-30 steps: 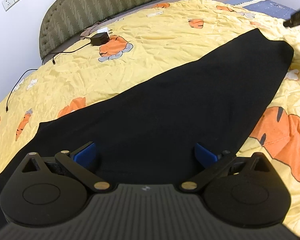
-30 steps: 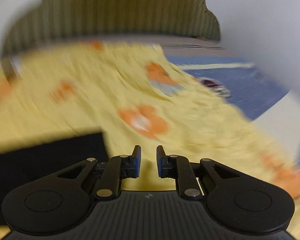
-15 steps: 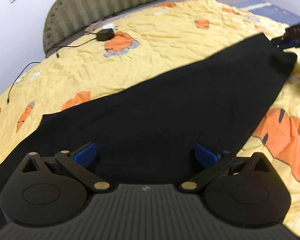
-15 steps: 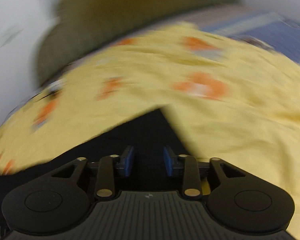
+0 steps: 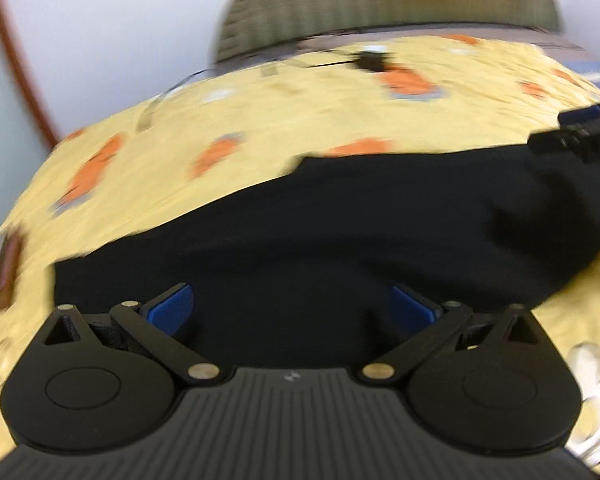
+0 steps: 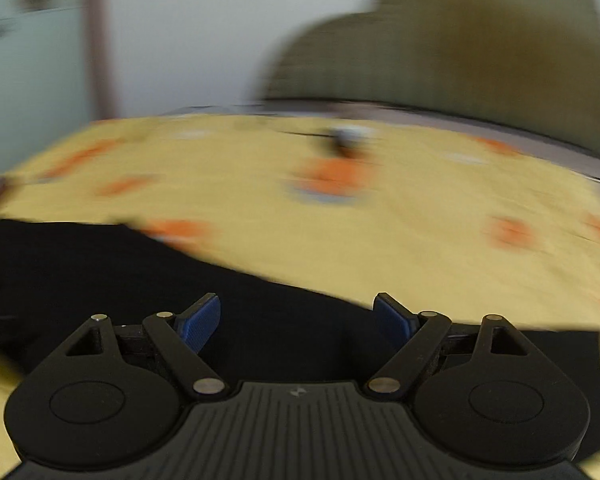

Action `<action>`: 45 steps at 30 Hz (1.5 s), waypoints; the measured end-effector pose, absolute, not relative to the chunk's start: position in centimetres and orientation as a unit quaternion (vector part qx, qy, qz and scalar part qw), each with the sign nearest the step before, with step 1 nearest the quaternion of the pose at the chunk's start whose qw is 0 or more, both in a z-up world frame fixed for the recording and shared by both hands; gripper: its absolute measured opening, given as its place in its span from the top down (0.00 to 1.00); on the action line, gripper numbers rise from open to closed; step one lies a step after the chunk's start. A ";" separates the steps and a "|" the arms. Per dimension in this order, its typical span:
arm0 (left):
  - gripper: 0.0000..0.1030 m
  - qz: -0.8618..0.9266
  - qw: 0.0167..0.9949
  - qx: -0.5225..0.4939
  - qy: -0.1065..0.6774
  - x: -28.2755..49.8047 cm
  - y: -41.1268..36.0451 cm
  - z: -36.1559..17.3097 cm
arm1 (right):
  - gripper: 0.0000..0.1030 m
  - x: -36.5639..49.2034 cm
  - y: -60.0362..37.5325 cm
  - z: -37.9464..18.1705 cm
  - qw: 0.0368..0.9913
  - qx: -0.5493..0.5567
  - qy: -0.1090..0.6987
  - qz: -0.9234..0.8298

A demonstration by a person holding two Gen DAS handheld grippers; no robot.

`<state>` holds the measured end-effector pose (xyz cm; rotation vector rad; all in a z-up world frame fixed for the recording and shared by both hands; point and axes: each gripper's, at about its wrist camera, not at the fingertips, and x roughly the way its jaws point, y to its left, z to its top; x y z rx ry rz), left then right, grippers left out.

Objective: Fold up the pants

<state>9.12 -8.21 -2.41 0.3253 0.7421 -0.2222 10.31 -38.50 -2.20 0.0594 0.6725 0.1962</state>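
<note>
the black pants (image 5: 340, 232) are seen spread across a yellow bedsheet (image 5: 260, 140) printed with orange cartoon figures; both views are blurred. in the left wrist view the left gripper (image 5: 292, 308) is held low over the near part of the pants, its blue pads (image 5: 170, 310) set wide apart with only dark cloth seen between them; whether the cloth is touched cannot be told. the garment is stretched from the near left of that view toward the far right, where its end is bunched and slightly raised beside a dark tool, taken to be the right gripper (image 5: 580, 136), at the right edge.

in the right wrist view the right gripper (image 6: 298, 320) is likewise shown with its blue pads (image 6: 202, 322) spread apart, nothing clamped, over black fabric (image 6: 140, 272) that fills the near left and runs under the fingers. the far edge of the pants is drawn diagonally from the left toward the near right against the sheet (image 6: 380, 220).

a green ribbed headboard (image 5: 380, 4) is seen at the far side of the bed, and a small dark object with a cable (image 5: 370, 60) is lying on the sheet near it.
</note>
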 end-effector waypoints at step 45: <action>0.00 0.077 0.929 0.069 0.356 13.8 14.7 0.9 | 0.86 2.5 2.8 -5.3 0.847 -0.384 0.141 0.341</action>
